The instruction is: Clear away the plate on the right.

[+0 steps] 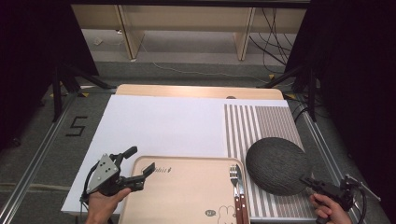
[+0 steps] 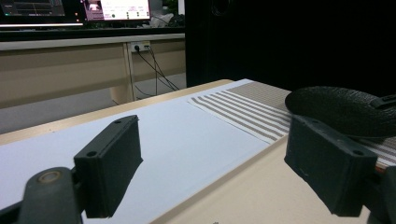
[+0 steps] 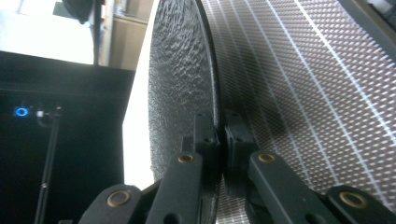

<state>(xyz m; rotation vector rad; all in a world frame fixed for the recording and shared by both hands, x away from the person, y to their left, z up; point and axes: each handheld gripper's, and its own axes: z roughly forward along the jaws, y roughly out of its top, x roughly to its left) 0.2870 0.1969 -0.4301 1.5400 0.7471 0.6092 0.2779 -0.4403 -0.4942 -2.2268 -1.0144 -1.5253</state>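
A dark, rough-textured round plate (image 1: 278, 164) lies on a striped placemat (image 1: 261, 121) at the right of the table. My right gripper (image 1: 307, 180) comes in from the bottom right and is shut on the plate's near right rim. In the right gripper view the two jaws (image 3: 220, 130) pinch the thin edge of the plate (image 3: 180, 79) over the placemat (image 3: 303, 84). My left gripper (image 1: 141, 159) stands open at the far left corner of a beige tray (image 1: 187, 191), with nothing between its jaws (image 2: 212, 154). The plate (image 2: 341, 105) shows ahead of it.
A fork (image 1: 233, 175) and a knife (image 1: 241, 186) with wooden handles lie side by side on the tray's right part. A white sheet (image 1: 163, 126) covers the table's left and middle. Black stands and cables are on the floor beyond the table.
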